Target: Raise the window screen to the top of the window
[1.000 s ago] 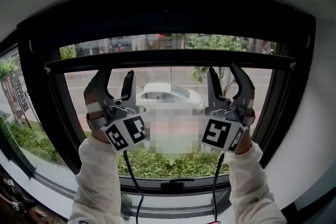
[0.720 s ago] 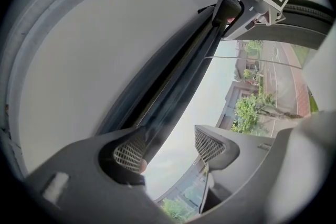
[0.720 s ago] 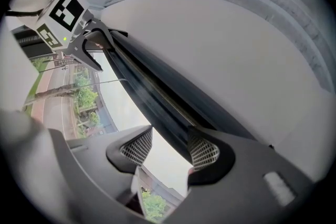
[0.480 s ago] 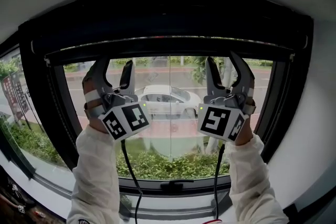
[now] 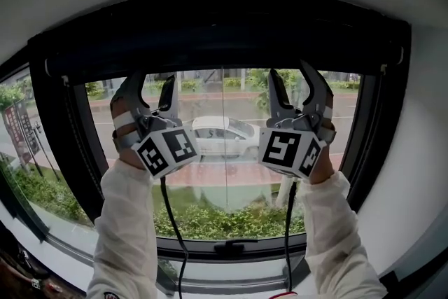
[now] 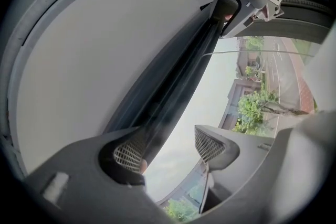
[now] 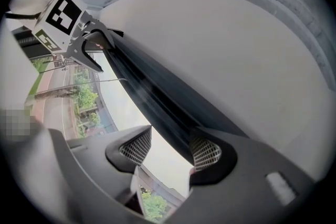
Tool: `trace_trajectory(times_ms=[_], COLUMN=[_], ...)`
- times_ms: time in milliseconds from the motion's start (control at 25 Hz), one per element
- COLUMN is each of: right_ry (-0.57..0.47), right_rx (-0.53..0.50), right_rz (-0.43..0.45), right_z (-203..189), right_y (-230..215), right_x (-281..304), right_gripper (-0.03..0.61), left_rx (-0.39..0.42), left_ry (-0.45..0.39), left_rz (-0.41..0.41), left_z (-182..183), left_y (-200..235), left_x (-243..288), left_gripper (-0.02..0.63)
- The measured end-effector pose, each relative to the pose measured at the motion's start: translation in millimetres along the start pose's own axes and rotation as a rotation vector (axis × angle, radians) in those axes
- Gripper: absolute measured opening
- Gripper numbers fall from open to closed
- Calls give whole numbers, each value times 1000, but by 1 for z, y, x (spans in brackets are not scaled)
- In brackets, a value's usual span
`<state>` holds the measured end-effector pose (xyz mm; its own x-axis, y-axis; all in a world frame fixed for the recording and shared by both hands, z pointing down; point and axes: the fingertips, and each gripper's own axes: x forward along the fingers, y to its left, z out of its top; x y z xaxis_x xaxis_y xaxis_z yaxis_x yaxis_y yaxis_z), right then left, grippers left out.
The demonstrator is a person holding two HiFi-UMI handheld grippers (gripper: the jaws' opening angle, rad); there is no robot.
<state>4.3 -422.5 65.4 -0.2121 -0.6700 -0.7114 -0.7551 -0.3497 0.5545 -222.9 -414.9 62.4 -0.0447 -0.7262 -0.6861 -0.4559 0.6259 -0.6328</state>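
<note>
Head view: both sleeved arms reached up at a black window frame [image 5: 52,129], a gripper in each hand, tips aimed at the top of the opening.
Window screen [image 5: 175,66]: it was rolled up into the black housing [image 5: 224,17] across the window's top. Only its bottom bar [image 5: 231,64] showed, lying tight under that housing, so the glass [image 5: 210,185] stood bare, with a white car [image 5: 227,135] and shrubs [image 5: 224,220] visible outside.
Left gripper [image 5: 152,87]: its jaws stood well apart and clamped nothing. In the left gripper view the dark bar ran slantwise past the outer pad, with sky filling the gap between the pads. Whether that pad touched the bar could not be told.
Right gripper [image 5: 292,79]: it mirrored the left, about half open and holding nothing. The bar crossed by its outer pad, and the gap between the pads was bare.
Spacing: the grippers sat either side of the bar's middle, well apart from each other.
Why held so: probably to push from beneath at two spread points, which keeps the bar level so the mesh winds in straight. A lift from below needs no clamping, hence the parted jaws.
Progress: judged all but complete, as the bar seemed to be at its upper stop.
Risk: if the roller does not hold, the bar may slide down once support leaves.
</note>
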Motion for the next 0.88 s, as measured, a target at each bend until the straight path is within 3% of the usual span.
trace_trajectory(times_ms=[200, 360, 480, 560, 640, 680, 800, 880], right_ry=[-12, -26, -93, -130, -78, -38, 62, 110], right_rx=[-28, 41, 163, 312, 516, 574, 634, 665], right_rz=[-1, -8, 0, 19, 46, 68, 132, 164], right_z=[-5, 4, 15, 16, -3, -16, -46, -57], right_y=[4, -1, -9, -9, 6, 17, 56, 82], right_x=[4, -5, -33, -61, -96, -114, -168, -197], right_gripper=[218, 222, 186, 161, 136, 121, 103, 86], left_rx=[26, 36, -6, -85, -158, -180, -266, -311], left_ry=[15, 4, -8, -22, -25, -16, 77, 147], left_rz=[-12, -39, -43, -65, -112, -145, -237, -231], left_z=[-3, -1, 8, 14, 14, 12, -15, -42], left_y=[-2, 3, 8, 2, -12, -21, -60, -78], left_x=[3, -5, -36, -70, -110, -130, -186, -220], left_gripper=[295, 295, 295, 295, 292, 252, 250, 167])
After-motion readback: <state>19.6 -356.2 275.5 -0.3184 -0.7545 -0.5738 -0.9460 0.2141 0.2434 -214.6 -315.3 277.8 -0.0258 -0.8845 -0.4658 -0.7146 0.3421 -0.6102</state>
